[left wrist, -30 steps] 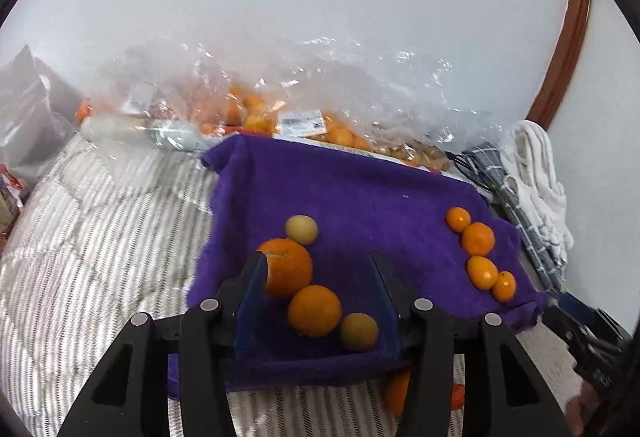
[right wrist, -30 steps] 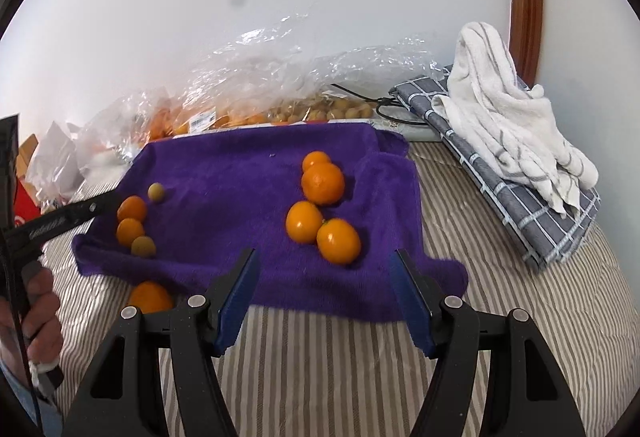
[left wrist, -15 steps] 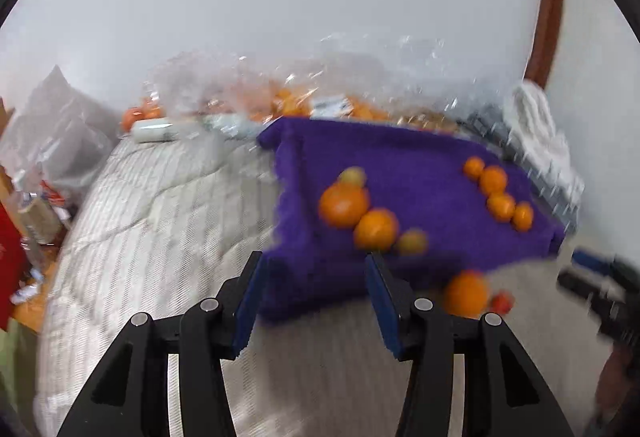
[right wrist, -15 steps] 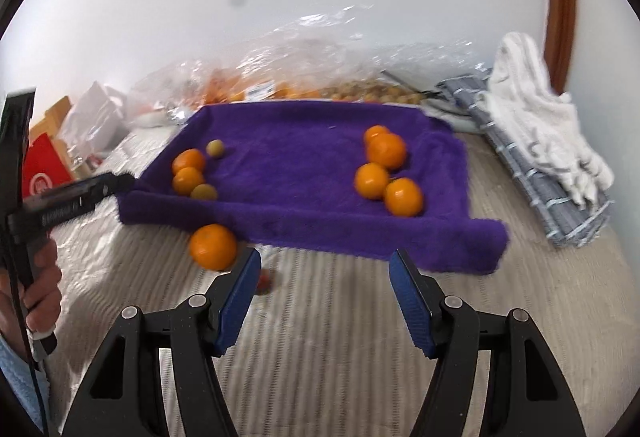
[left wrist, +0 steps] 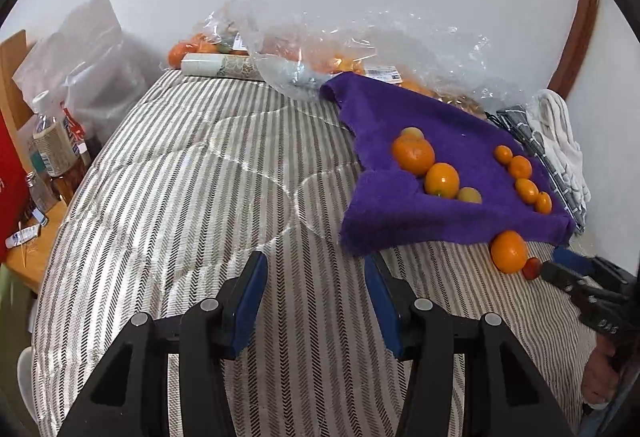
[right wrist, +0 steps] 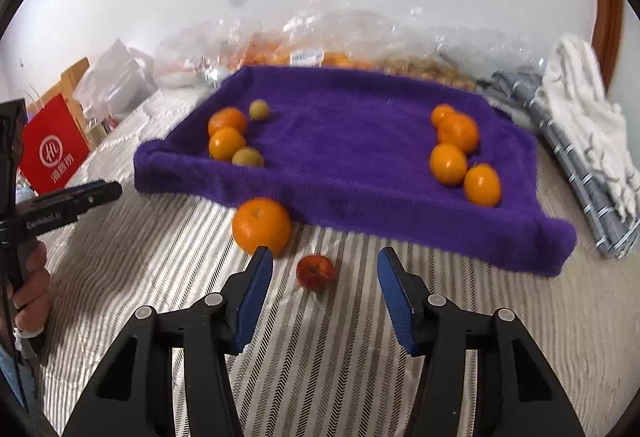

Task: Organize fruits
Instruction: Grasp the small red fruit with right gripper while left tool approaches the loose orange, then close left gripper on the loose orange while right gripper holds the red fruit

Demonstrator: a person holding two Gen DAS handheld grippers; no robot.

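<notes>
Fruits are split between a purple towel [right wrist: 352, 141] spread on the striped bedcover [left wrist: 192, 197] and the bedcover itself. On the towel's left side, seen from the right wrist camera, two oranges [right wrist: 227, 131] sit touching each other with two small yellowish-green fruits [right wrist: 259, 110] beside them, one behind and one in front; on the towel's right side four oranges [right wrist: 456, 147] lie in a loose line, close together. Off the towel, a large orange [right wrist: 262, 225] rests on the bedcover right against the towel's front edge, and a small red fruit [right wrist: 315, 272] lies just in front of it, near but apart. The right gripper [right wrist: 325, 291] hangs low over the bedcover with the red fruit in front of the gap between its blue pads [right wrist: 394, 297]; its jaws have just been closing in, yet nothing is between them and they stand apart. The left gripper [left wrist: 315, 299] is also parted with only striped cloth showing between its fingers, the towel's near corner just ahead and to its right. A person's hand [right wrist: 30, 301] grips that tool's handle at the left edge of the right wrist view. Behind the towel, clear plastic bags [left wrist: 328, 41] of more oranges lean at the wall, and a white cloth [right wrist: 588, 117] lies on a grey checked one [right wrist: 572, 173] to the right. Bottles [left wrist: 52, 149] and a red bag [right wrist: 52, 147] stand beside the bed on the left.
</notes>
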